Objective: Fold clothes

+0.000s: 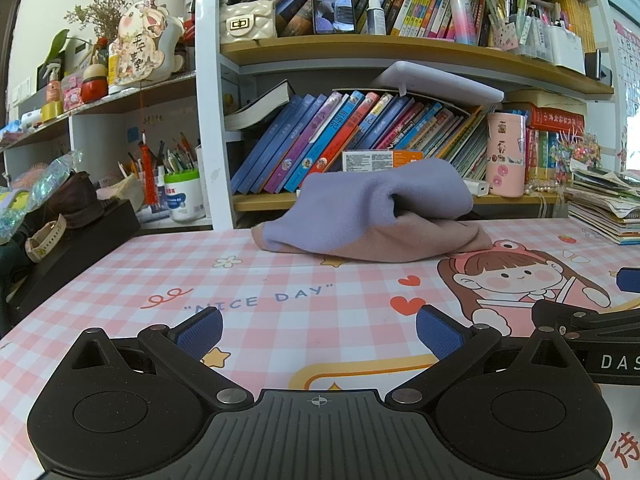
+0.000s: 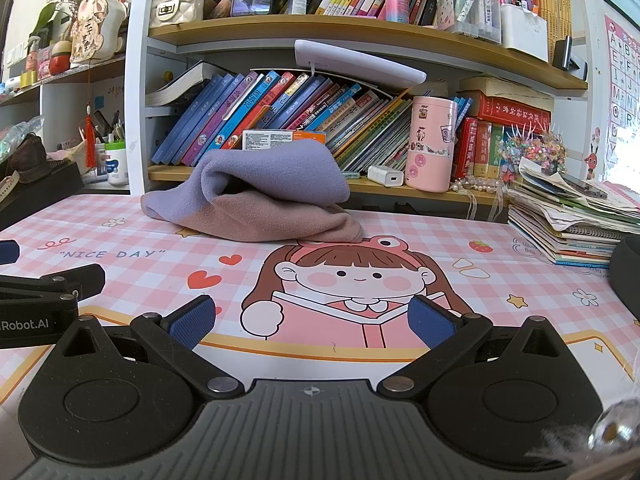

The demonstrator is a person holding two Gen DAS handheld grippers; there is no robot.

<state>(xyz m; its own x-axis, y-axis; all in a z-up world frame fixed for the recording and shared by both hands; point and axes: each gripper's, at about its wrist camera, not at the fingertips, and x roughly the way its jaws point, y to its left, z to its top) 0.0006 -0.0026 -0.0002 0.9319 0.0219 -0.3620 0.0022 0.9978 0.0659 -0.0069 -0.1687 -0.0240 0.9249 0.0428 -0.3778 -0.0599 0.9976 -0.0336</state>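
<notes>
- Lavender and dusty-pink knit, the garment [image 1: 372, 216] lies bunched in a loose heap at the far side of the counter [image 1: 280, 280], at 12 o'clock from both cameras; the lavender part is draped over the pink part, with a dark fold opening between them.
- The garment rests on a pink-and-white checked mat [image 2: 400, 236] printed with "NICE DAY" and a cartoon girl [image 2: 352, 276]; its right edge touches the top of the girl's green hat.
- Left hand-held gripper [image 1: 318, 330]: its two blue-padded fingers [image 1: 200, 334] are spread wide, with nothing between them, low over the mat and well short of the garment.
- Right hand-held gripper [image 2: 310, 320]: fingers [image 2: 432, 322] likewise spread apart and empty, above the cartoon girl's pink collar, well apart from the garment.
- Each gripper shows in the other's view: the right one enters the left camera at 3 o'clock, the left one enters the right camera at 9 o'clock.
- Just behind the garment, a wooden bookshelf [image 2: 360, 32] holds slanted rows of books [image 2: 248, 108] and a pink cylindrical tin [image 2: 432, 144] at about 1 o'clock.
- A stack of notebooks and papers [image 2: 572, 224] sits on the counter at 2 o'clock in the right view.
- A black box [image 1: 76, 248] with a watch on it stands at 9 o'clock in the left view.
</notes>
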